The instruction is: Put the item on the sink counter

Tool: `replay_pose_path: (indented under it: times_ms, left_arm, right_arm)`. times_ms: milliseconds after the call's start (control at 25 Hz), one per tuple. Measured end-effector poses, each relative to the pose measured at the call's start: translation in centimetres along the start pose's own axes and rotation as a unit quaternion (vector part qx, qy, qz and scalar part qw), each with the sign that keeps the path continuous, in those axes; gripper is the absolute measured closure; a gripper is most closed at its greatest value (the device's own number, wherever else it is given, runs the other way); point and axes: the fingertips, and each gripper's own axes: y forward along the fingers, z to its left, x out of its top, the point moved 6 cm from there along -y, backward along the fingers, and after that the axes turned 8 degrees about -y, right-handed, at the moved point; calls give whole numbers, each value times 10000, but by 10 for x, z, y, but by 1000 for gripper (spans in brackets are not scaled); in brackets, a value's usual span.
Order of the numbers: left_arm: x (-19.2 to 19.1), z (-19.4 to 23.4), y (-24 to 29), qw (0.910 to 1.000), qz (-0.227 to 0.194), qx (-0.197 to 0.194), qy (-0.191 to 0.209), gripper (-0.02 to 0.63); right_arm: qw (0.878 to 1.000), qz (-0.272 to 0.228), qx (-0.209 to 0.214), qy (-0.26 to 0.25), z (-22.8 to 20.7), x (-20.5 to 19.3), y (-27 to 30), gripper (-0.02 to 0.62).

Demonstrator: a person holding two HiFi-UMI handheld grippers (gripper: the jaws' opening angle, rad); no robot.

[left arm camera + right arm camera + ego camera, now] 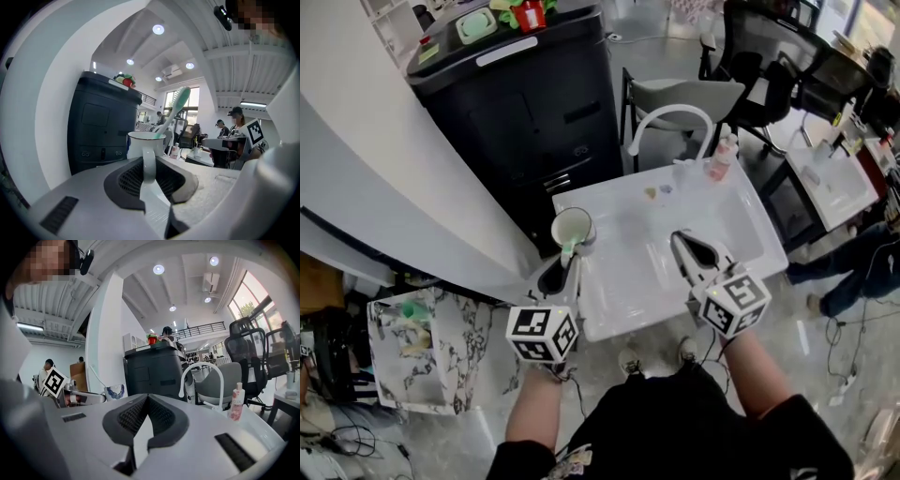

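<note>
The left gripper (567,259) is pinching the white mug's (146,142) handle between narrowed fingers, the cup sitting just beyond their tips at the sink counter's (602,201) corner; the right gripper (146,402) is hovering closed, empty

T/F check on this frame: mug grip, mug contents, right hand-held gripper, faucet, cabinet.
1. The left hand-held gripper grips the white mug by its handle. True.
2. The mug is empty. False: a green toothbrush stands in it.
3. The right hand-held gripper holds the pink bottle. False: its jaws are together on nothing; the bottle stands on the sink counter near the faucet.
4. The faucet is white. True.
5. The cabinet behind the sink is white. False: it is black.
</note>
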Motion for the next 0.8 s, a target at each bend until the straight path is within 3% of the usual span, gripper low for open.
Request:
replay_pose_path:
  times_ms: [800]
  left_arm:
    - [2,1,71,9995,-90,303,3,546]
  right_arm:
    - [9988,66,463,134,-56,-11,53,597]
